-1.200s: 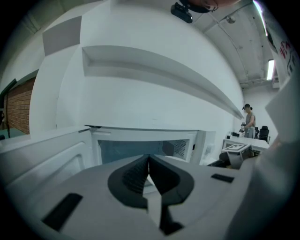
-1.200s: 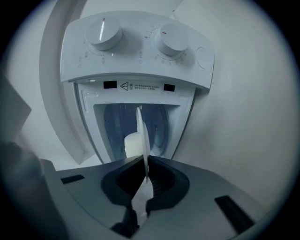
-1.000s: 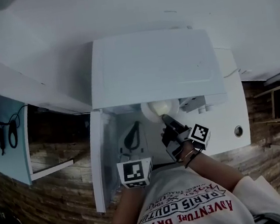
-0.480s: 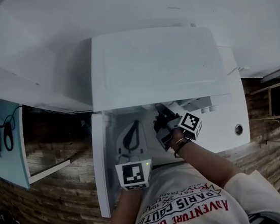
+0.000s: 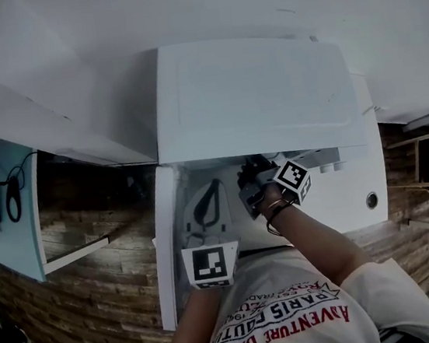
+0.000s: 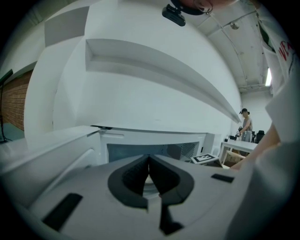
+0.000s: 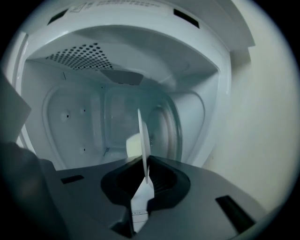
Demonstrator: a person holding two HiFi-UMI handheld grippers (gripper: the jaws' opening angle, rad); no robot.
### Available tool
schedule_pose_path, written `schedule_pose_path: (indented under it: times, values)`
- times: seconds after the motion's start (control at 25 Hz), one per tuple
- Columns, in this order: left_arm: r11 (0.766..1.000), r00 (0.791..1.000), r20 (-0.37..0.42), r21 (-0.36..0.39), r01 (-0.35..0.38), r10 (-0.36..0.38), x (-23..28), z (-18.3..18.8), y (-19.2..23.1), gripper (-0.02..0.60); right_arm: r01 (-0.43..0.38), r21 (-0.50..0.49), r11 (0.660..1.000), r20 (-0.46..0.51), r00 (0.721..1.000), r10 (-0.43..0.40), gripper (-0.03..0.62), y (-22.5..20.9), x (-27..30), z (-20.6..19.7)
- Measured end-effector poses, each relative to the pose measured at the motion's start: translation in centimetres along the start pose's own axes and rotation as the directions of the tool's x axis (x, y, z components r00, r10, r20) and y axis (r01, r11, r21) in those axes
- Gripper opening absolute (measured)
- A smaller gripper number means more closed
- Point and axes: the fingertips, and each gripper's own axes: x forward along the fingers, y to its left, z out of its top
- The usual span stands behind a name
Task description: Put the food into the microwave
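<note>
The food (image 7: 132,144) is riding on a plate (image 7: 140,140) inside the microwave (image 7: 117,93), with the right hand-held gripper (image 7: 146,180) pinching the plate's rim, probably to keep clear of the food. The left hand-held gripper (image 6: 149,173), pressed together and empty, is waiting outside the microwave.

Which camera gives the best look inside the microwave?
The right gripper view: it looks straight into the microwave, showing walls and perforated ceiling. The head view shows only its top and open door; the left gripper view, its front opening.

The white table (image 5: 352,203) bears the microwave (image 5: 255,95), its door (image 5: 165,252) swung open.
</note>
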Motion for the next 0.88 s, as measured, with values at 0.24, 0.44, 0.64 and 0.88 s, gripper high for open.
schedule_pose_path:
  times: [0.24, 0.44, 0.64, 0.88]
  values:
    - [1.0, 1.0, 0.005, -0.015, -0.012, 0.012, -0.2, 0.4, 1.0, 0.006, 0.047, -0.069, 0.996, 0.002, 0.999, -0.047, 0.038, 0.4, 0.5, -0.4]
    - [0.999, 1.0, 0.006, -0.034, -0.003, 0.003, -0.3, 0.2, 1.2, 0.006, 0.049, -0.135, 0.99, 0.006, 0.999, -0.048, 0.044, 0.5, 0.1, -0.2]
    - [0.997, 1.0, 0.015, -0.078, 0.012, -0.011, -0.2, 0.4, 1.0, 0.006, 0.069, -0.388, 0.919, -0.089, 0.99, -0.111, 0.164, 1.3, -0.2, -0.8]
    - [0.995, 0.999, 0.027, -0.102, 0.021, -0.018, -0.2, 0.8, 1.3, 0.006, 0.043, -0.766, 0.641, -0.209, 0.926, -0.313, 0.215, 0.2, -1.1, -1.3]
